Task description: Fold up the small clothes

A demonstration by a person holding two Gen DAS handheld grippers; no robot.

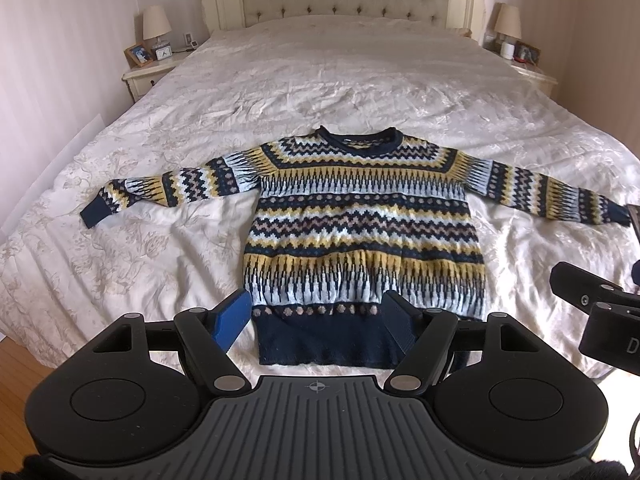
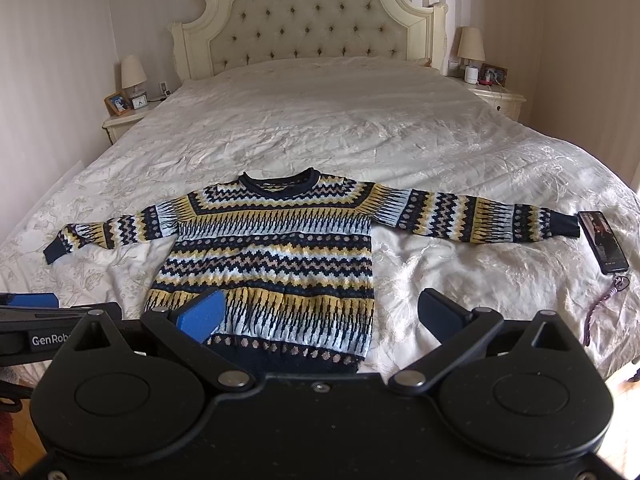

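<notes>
sweater: (image 1: 360,220) spread flat, face up, on the bed, collar at 12 o'clock, hem at 6, sleeves out at 9 and 3 (nothing folded yet)
long axis: sleeve to sleeve, crosswise to both claws
left claw: (image 1: 320,322) fingers apart, empty, hovering at the hem, straddling its navy band
right claw: (image 2: 322,316) fingers apart, empty, over the hem's right corner, so nearer the 3 o'clock sleeve
phone: (image 2: 602,242) just beside the right cuff, may be touching it
bed: (image 1: 320,80) pale crumpled quilt (soft, likely to drag)
room: tufted headboard (image 2: 304,24) at 12, lamps on nightstands either side
</notes>
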